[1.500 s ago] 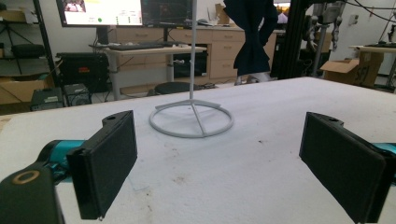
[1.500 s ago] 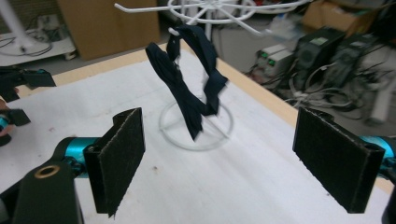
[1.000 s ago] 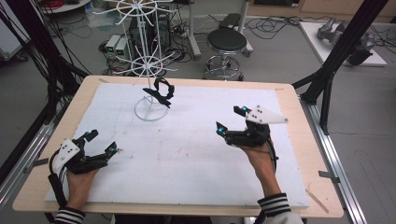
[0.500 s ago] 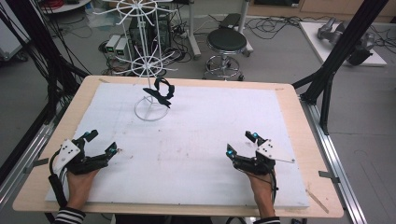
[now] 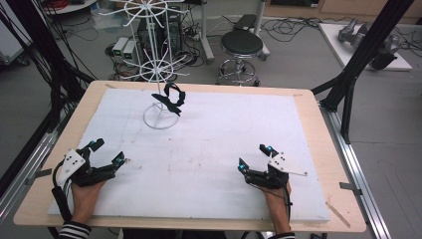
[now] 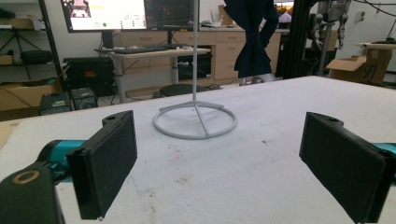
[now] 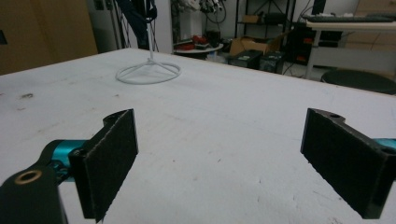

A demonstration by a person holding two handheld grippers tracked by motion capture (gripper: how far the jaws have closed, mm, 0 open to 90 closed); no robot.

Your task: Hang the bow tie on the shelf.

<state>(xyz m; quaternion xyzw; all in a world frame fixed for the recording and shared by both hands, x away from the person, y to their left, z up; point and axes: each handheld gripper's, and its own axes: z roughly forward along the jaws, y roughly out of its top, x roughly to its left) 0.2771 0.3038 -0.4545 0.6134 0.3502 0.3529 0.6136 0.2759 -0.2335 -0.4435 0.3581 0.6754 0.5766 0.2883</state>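
From above, we hold the left tool (image 5: 107, 152) and right tool (image 5: 255, 157) low on the worktop (image 5: 209, 149), both spread and empty, well apart from the rack (image 5: 160, 94) bearing a black strap (image 5: 171, 98). Along our left tool (image 6: 215, 154), the rack's ring base (image 6: 195, 120) lies ahead. Along our right tool (image 7: 219, 158), the rack (image 7: 148, 70) stands far off.

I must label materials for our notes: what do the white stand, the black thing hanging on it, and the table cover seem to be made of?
The white stand: thin rods and a ring base, likely painted metal wire. The black item: soft, matte, draping folds, probably fabric. The white table cover: matte, slightly rough and stained, perhaps foam board or felt; hard to tell.
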